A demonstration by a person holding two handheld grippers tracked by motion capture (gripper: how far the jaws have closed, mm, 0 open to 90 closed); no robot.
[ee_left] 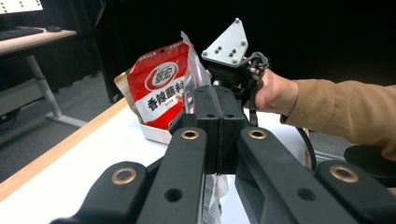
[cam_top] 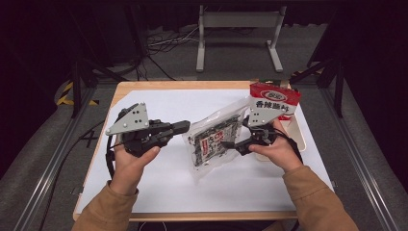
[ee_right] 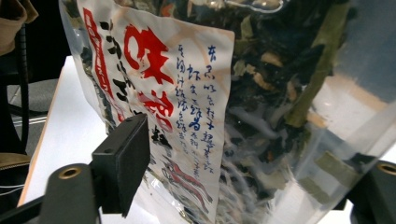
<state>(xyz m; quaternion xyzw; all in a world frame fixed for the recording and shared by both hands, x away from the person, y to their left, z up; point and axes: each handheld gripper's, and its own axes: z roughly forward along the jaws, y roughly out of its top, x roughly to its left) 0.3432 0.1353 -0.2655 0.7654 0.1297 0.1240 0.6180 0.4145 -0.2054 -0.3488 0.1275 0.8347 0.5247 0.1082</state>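
Right hand-held gripper (cam_top: 231,144) jaw cut off behind clear bag (cam_top: 215,140).

We wear tan sleeves (cam_top: 113,207); our 2 black grippers (cam_top: 185,127) (cam_top: 230,144) carry grey 3-cornered screwed plates (cam_top: 129,119), brass pivot rivets (ee_left: 190,135) and black cables (cam_top: 110,161).

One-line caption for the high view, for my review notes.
Left gripper pinches a clear snack bag by its edge above the white table; right gripper reaches in, jaws open.

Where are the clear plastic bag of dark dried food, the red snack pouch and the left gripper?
clear plastic bag of dark dried food (cam_top: 214,142): high view, on its printed label.
red snack pouch (ee_left: 159,88): left gripper view, front panel.
left gripper (cam_top: 185,126): high view, at its closed tips.
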